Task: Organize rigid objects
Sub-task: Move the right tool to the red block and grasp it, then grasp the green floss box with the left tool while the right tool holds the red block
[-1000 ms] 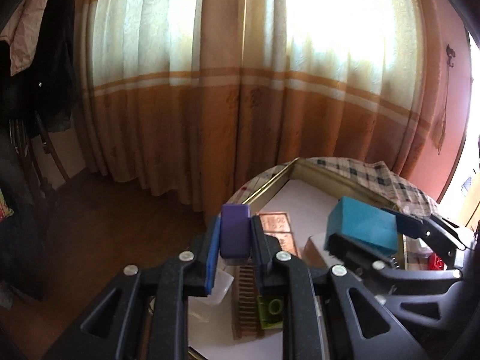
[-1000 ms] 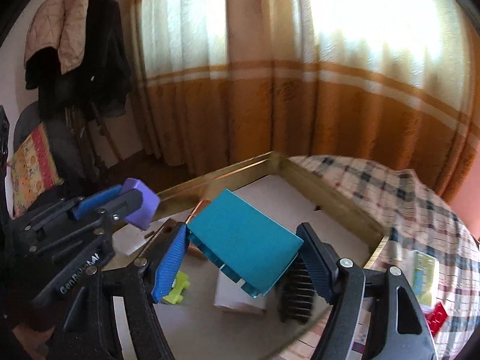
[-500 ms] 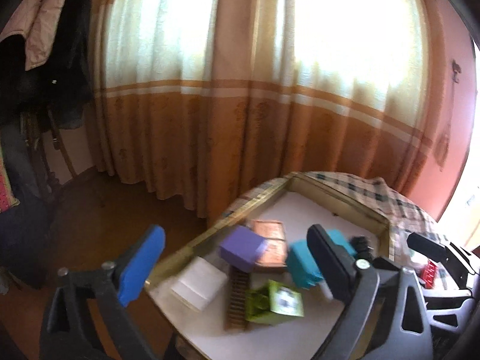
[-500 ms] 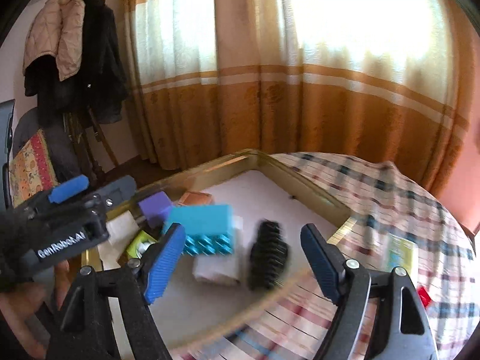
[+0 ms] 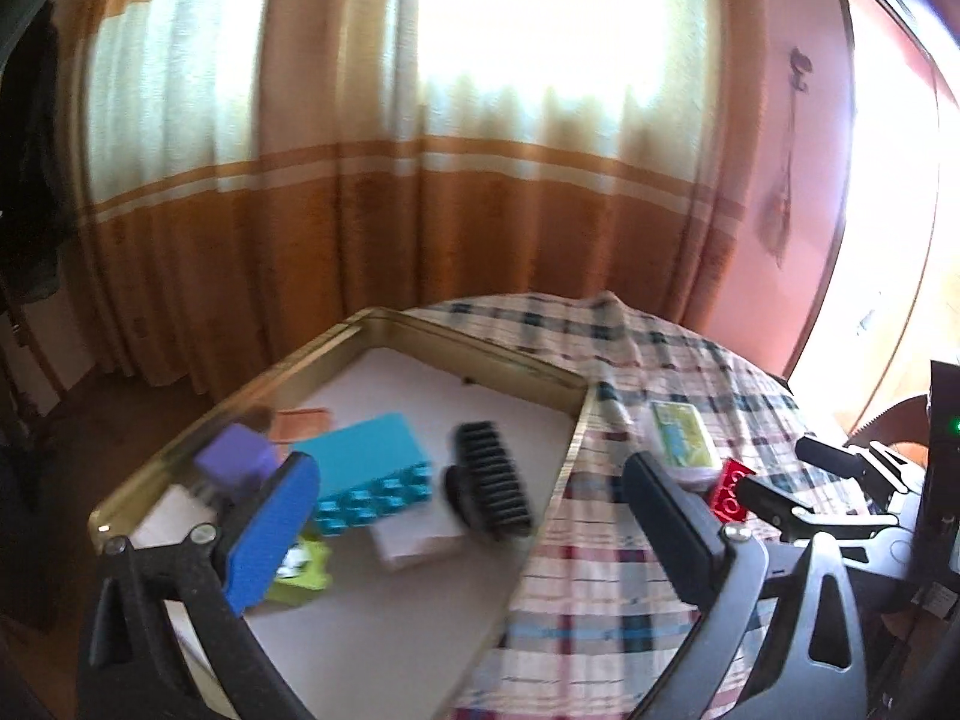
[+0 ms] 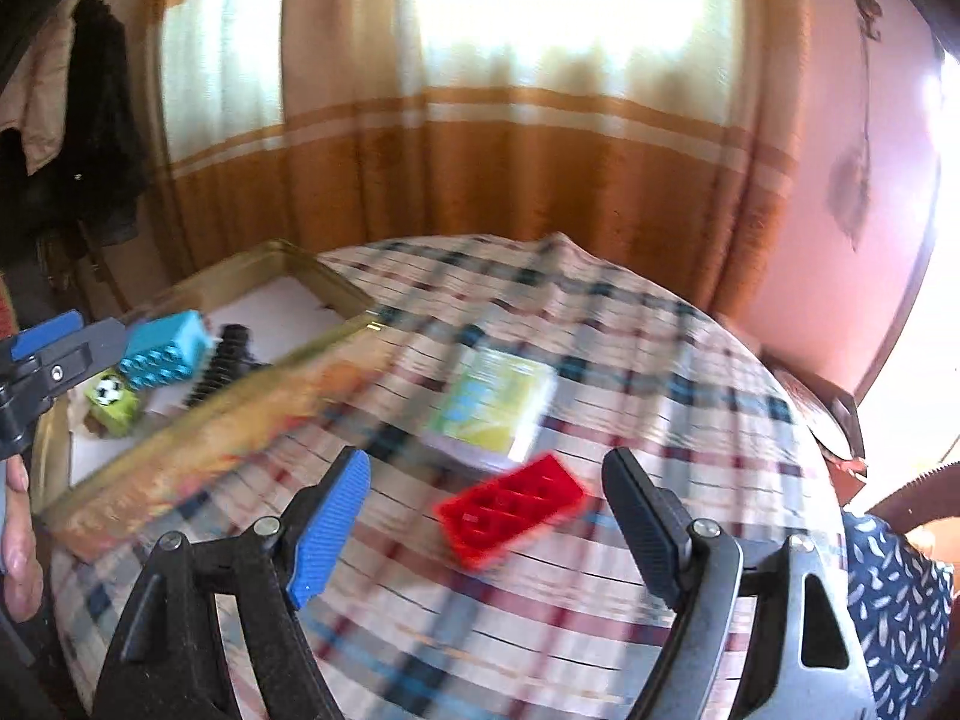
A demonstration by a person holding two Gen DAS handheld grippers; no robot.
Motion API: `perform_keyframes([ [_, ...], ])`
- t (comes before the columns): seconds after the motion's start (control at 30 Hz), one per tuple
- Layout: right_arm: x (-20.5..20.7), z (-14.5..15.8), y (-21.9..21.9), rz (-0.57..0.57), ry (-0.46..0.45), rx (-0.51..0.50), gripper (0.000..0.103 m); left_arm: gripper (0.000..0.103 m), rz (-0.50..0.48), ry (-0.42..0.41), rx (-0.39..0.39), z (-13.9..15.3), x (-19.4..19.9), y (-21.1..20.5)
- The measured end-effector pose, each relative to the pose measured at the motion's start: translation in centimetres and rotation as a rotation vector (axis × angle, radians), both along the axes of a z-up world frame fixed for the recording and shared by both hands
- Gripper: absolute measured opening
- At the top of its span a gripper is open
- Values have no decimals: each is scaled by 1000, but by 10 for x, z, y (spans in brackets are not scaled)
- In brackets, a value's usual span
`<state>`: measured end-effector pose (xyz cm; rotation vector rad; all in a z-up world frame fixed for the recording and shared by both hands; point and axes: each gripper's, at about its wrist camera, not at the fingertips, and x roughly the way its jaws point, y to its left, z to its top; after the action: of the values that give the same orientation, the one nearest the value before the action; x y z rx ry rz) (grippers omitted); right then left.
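A gold tray point(image 5: 468, 354) holds a purple block point(image 5: 237, 459), a teal brick point(image 5: 369, 468), a black comb point(image 5: 492, 483), a green football cube point(image 5: 300, 567) and a white box point(image 5: 414, 540). My left gripper point(image 5: 468, 468) hovers over the tray's right side, its jaws opening with nothing between them. My right gripper point(image 6: 486, 468) is open over the plaid cloth. A red brick point(image 6: 513, 507) lies on the cloth between its fingers, untouched, and a green card pack point(image 6: 489, 411) lies just beyond. The right wrist view is motion-blurred.
The round table point(image 6: 600, 360) with its plaid cloth stands before orange and white curtains point(image 5: 480, 210). A brown card point(image 5: 300, 423) lies at the tray's back. A person's fingers point(image 6: 18, 528) show at the left edge and patterned clothing point(image 6: 900, 588) at the lower right.
The left gripper let go of the purple block and the right let go of the teal brick; both now lie in the tray. Both grippers swung right toward the plaid cloth.
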<state>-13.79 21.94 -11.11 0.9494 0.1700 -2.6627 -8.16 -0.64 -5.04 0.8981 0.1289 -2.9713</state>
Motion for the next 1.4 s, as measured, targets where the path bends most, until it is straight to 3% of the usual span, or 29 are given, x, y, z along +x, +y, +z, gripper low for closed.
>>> perform_keyframes([
  [0.23, -11, -7, 5, 26, -55, 21, 82, 103, -21, -79, 12, -11, -29, 23],
  [0.5, -24, -26, -7, 54, -130, 94, 82, 103, -20, -94, 8, -13, -39, 24],
  [0.9, -45, -37, -1, 37, -222, 35, 81, 103, -45, -122, -11, -20, -47, 35],
  [0.93, -46, -38, 1, 31, -229, 26, 73, 103, -50, -122, -14, -20, -47, 36],
  [1.13, -40, -31, 19, -25, -196, -34, 72, 103, -85, -115, -35, -18, -49, 52],
  [1.4, -37, -20, 68, -256, -112, -30, 72, 103, -168, -121, -78, -22, -60, 90],
])
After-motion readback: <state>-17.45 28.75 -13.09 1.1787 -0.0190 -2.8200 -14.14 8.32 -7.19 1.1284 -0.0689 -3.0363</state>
